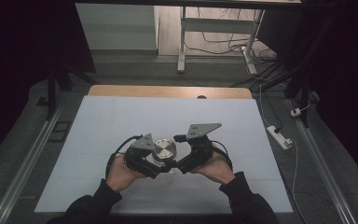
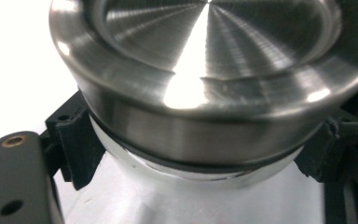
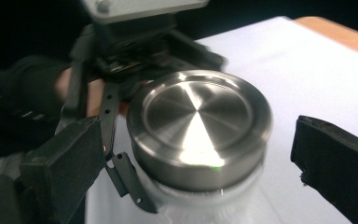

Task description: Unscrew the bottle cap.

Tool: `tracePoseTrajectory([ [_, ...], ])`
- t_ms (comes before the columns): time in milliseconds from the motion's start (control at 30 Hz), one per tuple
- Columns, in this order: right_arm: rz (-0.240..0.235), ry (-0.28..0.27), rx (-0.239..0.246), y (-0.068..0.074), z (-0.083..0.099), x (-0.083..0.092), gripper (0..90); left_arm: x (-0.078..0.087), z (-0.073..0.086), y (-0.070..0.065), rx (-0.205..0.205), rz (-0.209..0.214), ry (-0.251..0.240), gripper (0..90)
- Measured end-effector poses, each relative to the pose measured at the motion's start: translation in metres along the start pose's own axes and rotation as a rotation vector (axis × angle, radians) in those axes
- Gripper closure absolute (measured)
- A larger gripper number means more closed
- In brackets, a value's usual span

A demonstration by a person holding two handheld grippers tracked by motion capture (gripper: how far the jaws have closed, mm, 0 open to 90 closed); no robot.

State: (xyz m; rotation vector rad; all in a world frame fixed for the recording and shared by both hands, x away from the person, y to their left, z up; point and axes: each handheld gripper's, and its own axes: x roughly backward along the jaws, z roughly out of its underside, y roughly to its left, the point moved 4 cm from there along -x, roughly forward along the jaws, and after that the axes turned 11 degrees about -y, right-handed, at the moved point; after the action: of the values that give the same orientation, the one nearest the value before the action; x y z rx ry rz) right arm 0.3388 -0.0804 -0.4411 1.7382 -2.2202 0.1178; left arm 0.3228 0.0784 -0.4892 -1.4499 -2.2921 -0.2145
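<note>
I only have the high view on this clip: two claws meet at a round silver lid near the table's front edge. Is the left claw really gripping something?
Observer: Yes. The left claw is clamped on the pale, translucent jar body, just beneath the round brushed-steel lid.
Operator: And the right claw?
Observer: The right claw stands open, one black jaw on each side of the lid, with a gap showing on both sides.
Operator: Is the lid seated on the jar?
Observer: It sits on top, with a thin dark ring between its rim and the jar body. Whether it is screwed tight, I cannot tell.
</note>
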Motion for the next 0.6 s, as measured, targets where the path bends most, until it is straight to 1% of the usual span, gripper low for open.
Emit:
tracePoseTrajectory([
  [33, 0.034, 0.002, 0.002, 0.001, -0.001, 0.0, 3.3, 0.0, 0.0, 0.001, 0.007, -0.028, 0.002, 15.4],
  [67, 0.034, 0.002, 0.002, 0.001, -0.001, 0.0, 3.3, 0.0, 0.0, 0.001, 0.007, -0.028, 0.002, 15.4],
  [100, 0.107, 0.003, -0.001, 0.003, -0.002, -0.003, 5.2, 0.0, 0.0, 0.002, 0.016, -0.067, 0.01, 15.4],
  [133, 0.124, -0.001, -0.002, 0.004, -0.002, -0.004, 6.0, -0.001, 0.0, 0.001, 0.023, -0.081, 0.01, 15.4],
  [167, 0.152, 0.004, -0.005, 0.005, -0.002, -0.006, 6.1, -0.001, 0.0, 0.001, 0.025, -0.09, 0.013, 15.4],
  [233, 0.186, 0.01, 0.003, 0.008, 0.0, -0.011, 6.8, -0.002, 0.0, 0.0, 0.025, -0.096, 0.015, 15.4],
  [300, 0.215, 0.012, 0.016, 0.012, 0.001, -0.016, 7.0, -0.005, -0.002, -0.004, 0.013, -0.122, 0.028, 15.4],
  [433, 0.258, 0.019, 0.035, 0.014, 0.003, -0.02, 11.4, -0.008, -0.004, -0.009, 0.0, -0.135, 0.037, 15.4],
  [500, 0.259, 0.021, 0.034, 0.014, 0.003, -0.02, 13.1, -0.008, -0.004, -0.01, -0.001, -0.131, 0.04, 15.5],
  [533, 0.258, 0.025, 0.036, 0.014, 0.005, -0.021, 17.1, -0.009, -0.005, -0.011, -0.006, -0.123, 0.038, 15.4],
  [600, 0.249, 0.025, 0.033, 0.014, 0.005, -0.02, 17.6, -0.009, -0.005, -0.011, -0.011, -0.117, 0.039, 15.4],
])
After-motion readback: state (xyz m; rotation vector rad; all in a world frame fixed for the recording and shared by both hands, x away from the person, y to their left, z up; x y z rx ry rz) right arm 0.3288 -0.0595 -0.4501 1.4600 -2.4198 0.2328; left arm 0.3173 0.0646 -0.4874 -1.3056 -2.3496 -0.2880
